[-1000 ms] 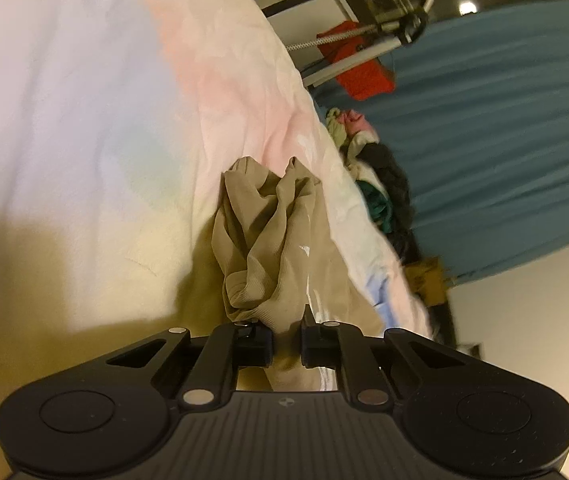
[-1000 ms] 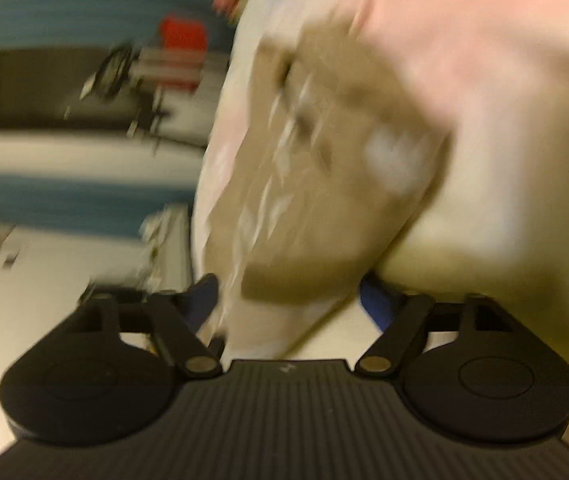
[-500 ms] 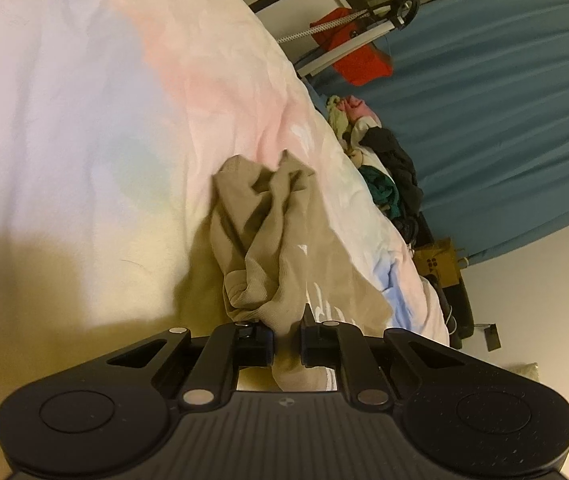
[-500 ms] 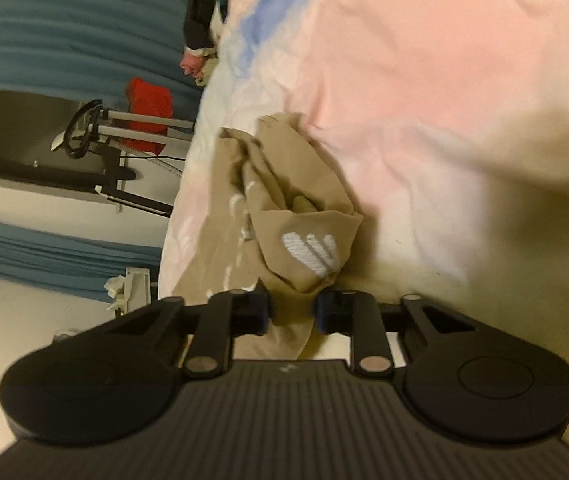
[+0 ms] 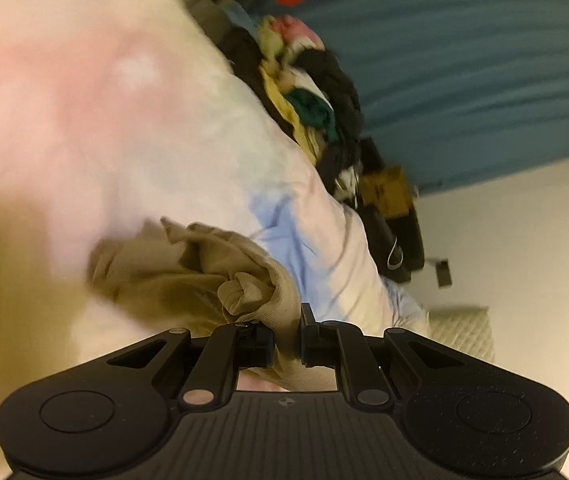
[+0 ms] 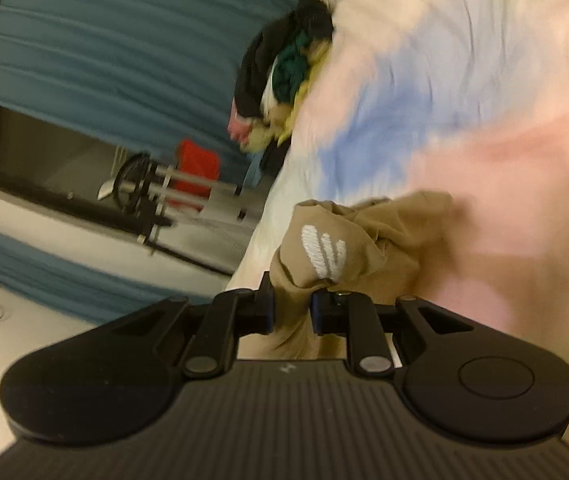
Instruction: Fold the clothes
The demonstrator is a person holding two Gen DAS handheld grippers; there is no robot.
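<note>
Grippers left [image 5: 287,336], right [image 6: 291,312] both pinched on tan garment [image 6: 348,240].

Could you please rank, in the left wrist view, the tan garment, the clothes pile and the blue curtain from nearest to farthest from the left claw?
1. Tan garment, pinched in the left claw.
2. Clothes pile, upper centre, at the bed's edge.
3. Blue curtain, upper right, behind the pile.

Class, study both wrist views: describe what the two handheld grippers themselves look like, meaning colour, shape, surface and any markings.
Both the left gripper and the right gripper are matte black. Each has a ribbed central body with a tiny pale logo, two rounded side lobes carrying circular discs, angled linkage bars joined by silver pivot pins, and blue-edged fingertips. No cables, hands or sleeves show.
</note>
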